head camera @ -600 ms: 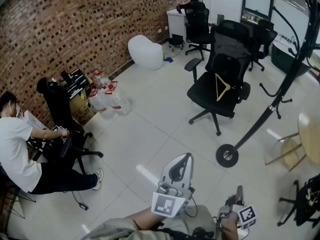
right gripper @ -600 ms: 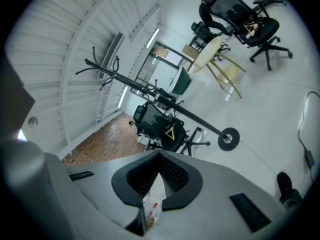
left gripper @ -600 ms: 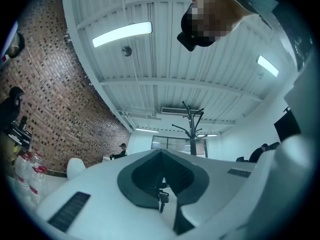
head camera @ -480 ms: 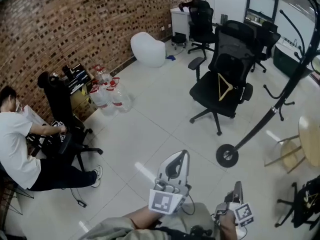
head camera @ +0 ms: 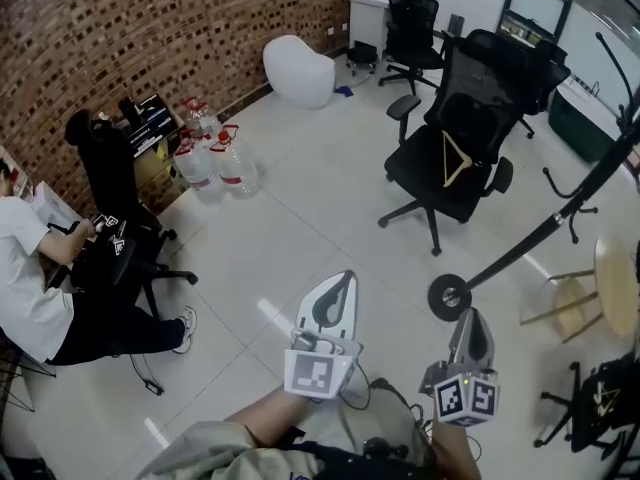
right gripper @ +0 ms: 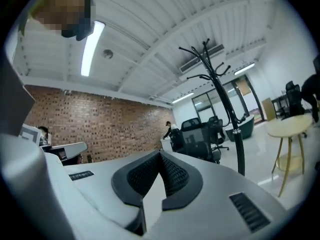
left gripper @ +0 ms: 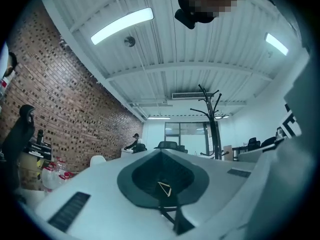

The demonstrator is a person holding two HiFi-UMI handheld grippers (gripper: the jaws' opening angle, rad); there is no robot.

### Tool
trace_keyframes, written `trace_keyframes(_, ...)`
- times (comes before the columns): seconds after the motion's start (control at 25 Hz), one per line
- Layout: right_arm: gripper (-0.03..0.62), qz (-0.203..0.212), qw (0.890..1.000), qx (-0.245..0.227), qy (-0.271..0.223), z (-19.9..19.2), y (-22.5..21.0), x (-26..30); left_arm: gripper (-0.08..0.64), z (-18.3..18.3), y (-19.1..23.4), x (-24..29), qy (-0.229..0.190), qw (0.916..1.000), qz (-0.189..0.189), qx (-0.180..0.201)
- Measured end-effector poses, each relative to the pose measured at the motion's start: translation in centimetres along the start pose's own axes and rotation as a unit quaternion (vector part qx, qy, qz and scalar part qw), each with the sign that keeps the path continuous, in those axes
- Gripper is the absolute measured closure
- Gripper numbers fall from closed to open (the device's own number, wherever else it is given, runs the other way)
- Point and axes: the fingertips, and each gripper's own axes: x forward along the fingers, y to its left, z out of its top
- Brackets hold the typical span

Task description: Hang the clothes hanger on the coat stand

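A wooden clothes hanger [head camera: 452, 160] leans on the seat of a black office chair [head camera: 470, 118] across the floor. The black coat stand [head camera: 560, 223] rises from its round base [head camera: 450, 295] to the chair's right. Its hooked top shows in the left gripper view [left gripper: 214, 124] and the right gripper view [right gripper: 220, 94]. At the bottom of the head view, both well short of the chair, are my left gripper [head camera: 340, 283] and right gripper [head camera: 472, 320]. Both are shut and hold nothing. The hanger [left gripper: 164, 188] shows small through the slit under the left jaws.
A seated person [head camera: 35, 288] works at the left beside a black chair [head camera: 105, 183]. Water bottles [head camera: 215, 163] stand by the brick wall, with a white beanbag [head camera: 298, 68] farther back. A round wooden table [head camera: 618, 283] is at the right. More office chairs [head camera: 415, 23] stand behind.
Both grippers sit higher in the head view, and the right one shows more fully. The chair and coat stand base have shifted only slightly, while the seated person has slid toward the left edge.
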Motion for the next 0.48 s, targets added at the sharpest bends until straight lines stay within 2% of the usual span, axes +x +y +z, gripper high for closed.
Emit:
trace_keyframes(0.16,0.591,0.017,0.999,-0.028,-0.007,0.9,1.4,3.9,0.545,-0.5,0.8,2.5,0.016,0.9997,0.005,0.019)
trace_keyframes(0.36,0.591,0.05,0.998,-0.027,-0.011,1.5,2.0,8.8,0.545,0.2,1.3,6.3,0.036,0.9982,0.026,0.04)
trace_keyframes(0.48,0.591,0.065,0.997,-0.043,-0.012,1.4,0.5,12.9,0.545,-0.9,1.3,9.3,0.056,0.9959,0.047,0.054)
